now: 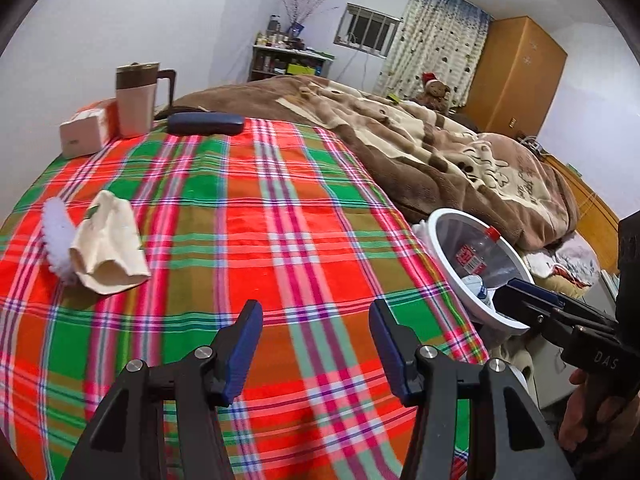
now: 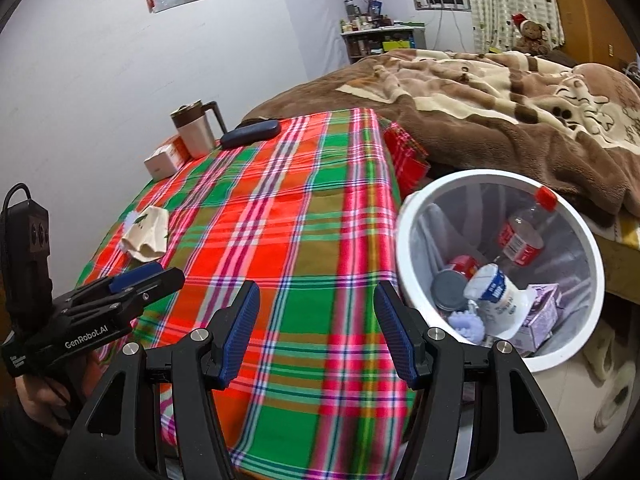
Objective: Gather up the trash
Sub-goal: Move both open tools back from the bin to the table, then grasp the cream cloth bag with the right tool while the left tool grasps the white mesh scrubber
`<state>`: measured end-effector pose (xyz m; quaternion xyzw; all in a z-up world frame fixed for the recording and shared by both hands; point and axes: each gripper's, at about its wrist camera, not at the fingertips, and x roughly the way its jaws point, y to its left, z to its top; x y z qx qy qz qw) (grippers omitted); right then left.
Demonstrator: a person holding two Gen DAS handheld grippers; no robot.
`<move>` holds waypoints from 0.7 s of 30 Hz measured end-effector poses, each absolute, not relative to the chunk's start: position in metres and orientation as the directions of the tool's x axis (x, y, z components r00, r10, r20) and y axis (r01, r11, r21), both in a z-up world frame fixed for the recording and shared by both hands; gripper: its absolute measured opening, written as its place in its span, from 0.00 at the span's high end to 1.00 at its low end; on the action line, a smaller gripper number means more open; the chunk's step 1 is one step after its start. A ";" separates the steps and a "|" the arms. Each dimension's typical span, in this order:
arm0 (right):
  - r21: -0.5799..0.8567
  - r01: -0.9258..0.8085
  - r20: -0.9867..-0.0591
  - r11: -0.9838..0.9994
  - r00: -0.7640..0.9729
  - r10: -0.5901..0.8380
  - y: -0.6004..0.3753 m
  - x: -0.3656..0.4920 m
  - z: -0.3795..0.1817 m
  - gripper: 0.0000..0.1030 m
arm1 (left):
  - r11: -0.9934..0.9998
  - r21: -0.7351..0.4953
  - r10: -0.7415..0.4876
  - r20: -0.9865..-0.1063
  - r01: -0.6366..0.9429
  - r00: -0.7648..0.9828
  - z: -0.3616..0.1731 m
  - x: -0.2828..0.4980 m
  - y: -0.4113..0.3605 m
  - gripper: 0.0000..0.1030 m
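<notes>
Beside the table's right edge, low against the bed: white bin (image 2: 404, 216), already holding a bottle, can and carton, placed for easy drops. On the plaid cloth (image 1: 280, 208), far left: crumpled paper (image 1: 110, 240), uncollected. Near edge: left gripper (image 1: 316, 340) and right gripper (image 2: 316, 320), angled down, jaws apart, empty.

The white bin (image 1: 444, 220) shows only partly in the left wrist view — the right gripper (image 1: 520, 292) covers its near rim. The fluffy white piece (image 1: 56, 224) lies half under the cream cloth (image 1: 110, 240), its shape unclear. Items on the far shelf (image 2: 376, 42) are too small to name. The counter (image 2: 280, 220) runs off the bottom edge — its near side is hidden behind the fingers (image 2: 240, 332).
</notes>
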<state>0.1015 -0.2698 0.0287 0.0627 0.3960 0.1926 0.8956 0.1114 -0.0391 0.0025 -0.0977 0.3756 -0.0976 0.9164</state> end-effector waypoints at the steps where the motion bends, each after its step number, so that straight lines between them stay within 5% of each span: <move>1: 0.269 -0.301 -0.685 0.915 0.608 0.402 -0.267 0.102 0.028 0.41 | 0.963 -0.252 -0.246 -0.669 0.098 0.701 0.003 0.111 -0.036 0.46; 21: 0.283 -0.442 -0.676 0.851 0.538 0.504 -0.202 0.120 0.033 0.49 | 0.959 -0.240 -0.048 -0.659 -0.150 0.750 0.012 0.099 0.065 0.46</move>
